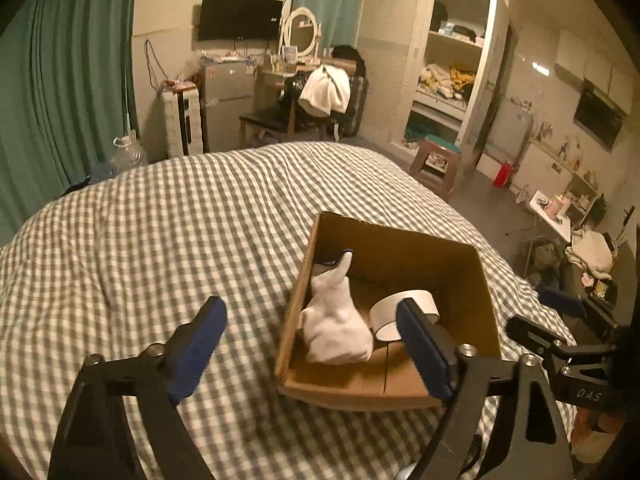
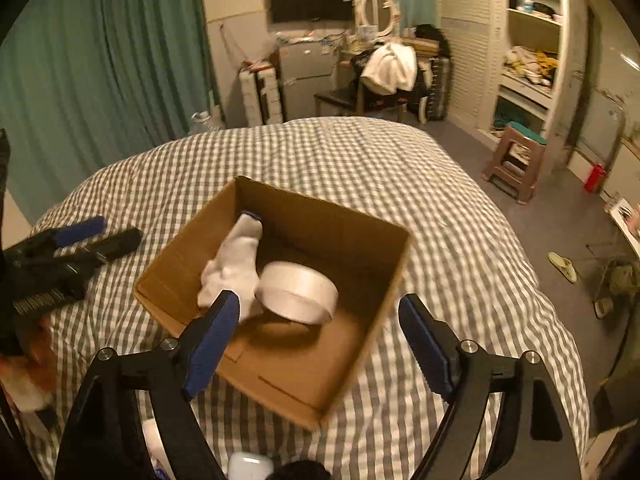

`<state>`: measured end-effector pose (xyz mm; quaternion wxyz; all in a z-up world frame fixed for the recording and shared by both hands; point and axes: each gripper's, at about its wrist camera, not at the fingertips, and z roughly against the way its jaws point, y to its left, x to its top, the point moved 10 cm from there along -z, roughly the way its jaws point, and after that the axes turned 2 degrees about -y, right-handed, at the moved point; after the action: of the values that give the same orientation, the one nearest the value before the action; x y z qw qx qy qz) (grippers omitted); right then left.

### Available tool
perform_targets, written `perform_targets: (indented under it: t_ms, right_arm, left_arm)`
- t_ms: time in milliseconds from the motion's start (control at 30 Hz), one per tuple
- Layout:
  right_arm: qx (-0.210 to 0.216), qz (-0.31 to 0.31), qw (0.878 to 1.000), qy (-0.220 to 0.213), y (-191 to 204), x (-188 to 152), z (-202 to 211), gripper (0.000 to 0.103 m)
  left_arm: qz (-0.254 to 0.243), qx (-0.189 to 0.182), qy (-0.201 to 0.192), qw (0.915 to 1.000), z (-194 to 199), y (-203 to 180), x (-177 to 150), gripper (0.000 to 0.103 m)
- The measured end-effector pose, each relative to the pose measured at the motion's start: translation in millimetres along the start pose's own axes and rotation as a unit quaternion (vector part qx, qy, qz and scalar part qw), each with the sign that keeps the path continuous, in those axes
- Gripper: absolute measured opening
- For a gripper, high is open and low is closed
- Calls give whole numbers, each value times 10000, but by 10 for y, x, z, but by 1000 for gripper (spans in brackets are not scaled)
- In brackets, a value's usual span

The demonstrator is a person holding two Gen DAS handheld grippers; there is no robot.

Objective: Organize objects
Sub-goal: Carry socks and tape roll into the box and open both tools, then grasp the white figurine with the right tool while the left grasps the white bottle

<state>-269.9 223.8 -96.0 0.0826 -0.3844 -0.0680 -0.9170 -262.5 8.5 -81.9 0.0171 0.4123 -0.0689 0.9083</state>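
Both grippers, left [image 1: 312, 344] and right [image 2: 320, 344], stand wide and empty above the brown cardboard box [image 2: 372, 280]; inside it lie a white sock [image 2: 236, 260] and a white tape roll [image 2: 298, 290], touching.

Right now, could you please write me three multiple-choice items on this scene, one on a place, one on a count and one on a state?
1. Where does the roll of tape lie?
A. on the bedspread beside the box
B. inside the cardboard box, next to the white sock
C. on the stool

2. How many things lie in the box?
A. two
B. four
C. none

3. How do the jaws of the right gripper stand?
A. clamped on the sock
B. shut on nothing
C. open, holding nothing

Answers: 1 B, the tape rests on the box floor against the sock; 2 A, only sock and tape show there; 3 C, both blue pads stand wide apart with nothing pressed between them.
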Motion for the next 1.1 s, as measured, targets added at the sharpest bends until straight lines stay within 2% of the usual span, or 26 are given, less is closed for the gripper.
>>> perform_targets:
  t_ms: [133, 200, 367, 500, 667, 767, 900, 1100]
  right_arm:
    - [-207, -380, 9990, -108, -118, -417, 108, 85]
    - [-234, -581, 9980, 111, -128, -673, 14, 85]
    - [-629, -954, 9919, 546, -171, -1124, -84, 85]
    - [-812, -1342, 9849, 736, -154, -1330, -60, 85]
    - [-1091, -1359, 9796, 1005, 74, -1567, 95, 85]
    - [-1117, -1351, 9776, 1161, 303, -1776, 224, 85]
    - [-1167, -1396, 9756, 1226, 513, -2065, 324, 85]
    - [-1170, -1130, 9741, 1569, 651, -2363, 121, 83]
  left_arm:
    - [-13, -97, -50, 9999, 168, 177, -111, 92]
    - [-36, -77, -41, 10000, 201, 246, -177, 92]
    - [-410, 39, 11, 9992, 173, 283, -391, 92]
    - [-518, -172, 279, 9981, 54, 233, -619, 92]
    - [-620, -289, 628, 9957, -12, 196, -930, 92]
    - [-570, -532, 867, 9932, 14, 152, -1130, 92]
    - [-688, -638, 917, 9914, 151, 141, -1343, 92]
    - [-916, -408, 839, 9914, 201, 125, -1457, 92]
